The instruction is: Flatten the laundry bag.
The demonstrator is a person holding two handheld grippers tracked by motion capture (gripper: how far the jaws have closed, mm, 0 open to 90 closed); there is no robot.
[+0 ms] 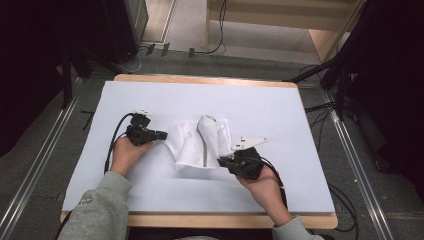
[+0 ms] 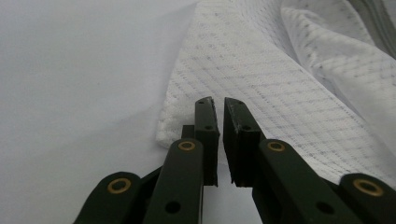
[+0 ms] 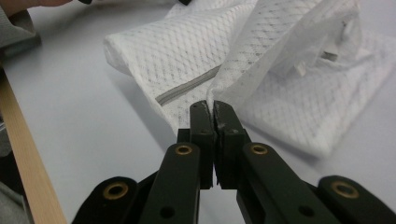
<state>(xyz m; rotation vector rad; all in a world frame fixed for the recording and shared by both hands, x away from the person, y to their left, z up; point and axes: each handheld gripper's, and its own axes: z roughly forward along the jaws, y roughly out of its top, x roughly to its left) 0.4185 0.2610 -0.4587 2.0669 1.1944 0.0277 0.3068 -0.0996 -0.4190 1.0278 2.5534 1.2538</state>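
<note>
A white mesh bag [image 1: 192, 145] with a grey zip lies crumpled in the middle of the table. My left gripper [image 1: 162, 134] is at the bag's left edge. In the left gripper view its jaws [image 2: 219, 100] stand a sliver apart over the corner of the mesh [image 2: 261, 70], seemingly pinching it. My right gripper [image 1: 222, 161] is at the bag's near right corner. In the right gripper view it [image 3: 214, 105] is shut on a fold of the mesh [image 3: 261, 51] that rises from the jaws, with the zip [image 3: 187, 88] just to the left of them.
A white cover [image 1: 250, 100] spreads over the table, whose wooden front edge [image 1: 200, 220] is near the person. Dark stands and cables surround the table on the floor. A grey sleeve [image 3: 14, 28] is at the top left of the right gripper view.
</note>
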